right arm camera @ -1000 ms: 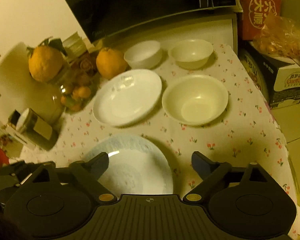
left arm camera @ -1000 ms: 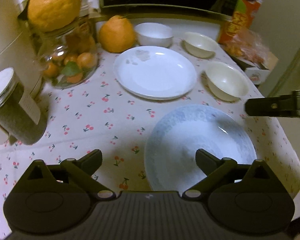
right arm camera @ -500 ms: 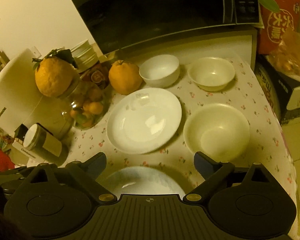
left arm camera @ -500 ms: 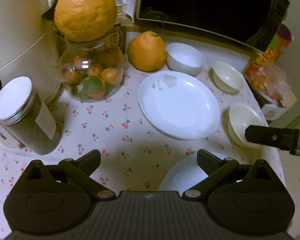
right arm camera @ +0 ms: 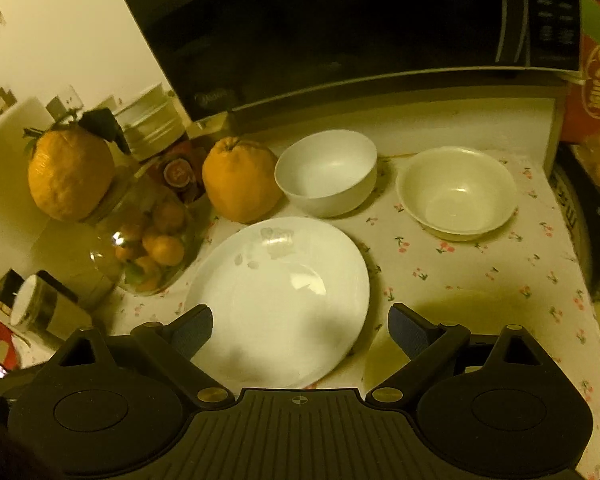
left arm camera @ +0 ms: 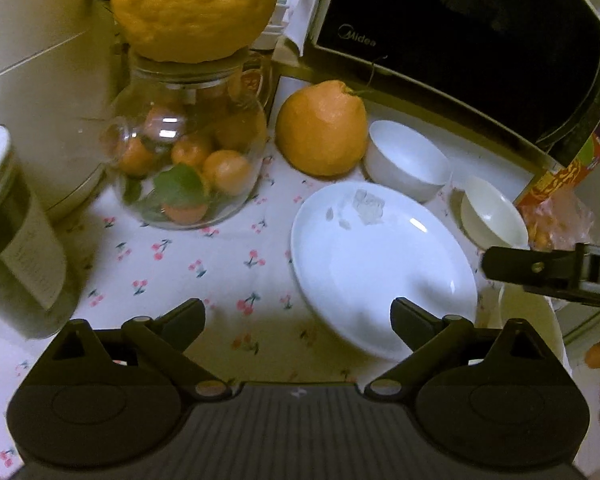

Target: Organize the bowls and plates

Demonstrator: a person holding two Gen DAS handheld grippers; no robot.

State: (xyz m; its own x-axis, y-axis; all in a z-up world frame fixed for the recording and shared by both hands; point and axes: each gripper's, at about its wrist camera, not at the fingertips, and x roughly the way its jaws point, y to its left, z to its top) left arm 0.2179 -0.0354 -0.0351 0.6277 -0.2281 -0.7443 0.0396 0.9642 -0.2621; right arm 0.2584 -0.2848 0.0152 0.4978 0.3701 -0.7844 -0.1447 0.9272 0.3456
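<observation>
Both tongs angled down over the white plate [right arm camera: 284, 292], left tongs [left arm camera: 298, 316] closing, right tongs [right arm camera: 300, 326] spread, nothing gripped.

A home kitchen corner, dimly lit: a black Midea microwave [right arm camera: 340, 24] stands at the back of a small table covered in a cherry-print cloth [right arm camera: 480, 272]. On the cloth sit a white plate [right arm camera: 284, 296], a white bowl [right arm camera: 326, 170] and a cream bowl [right arm camera: 456, 192], beside a large citrus fruit [right arm camera: 240, 178]. A glass jar of small oranges [left arm camera: 184, 164] carries another big citrus [left arm camera: 192, 4] on its lid. A lidded canister [left arm camera: 16, 248] and a printed red carton [right arm camera: 598, 60] crowd the edges.
</observation>
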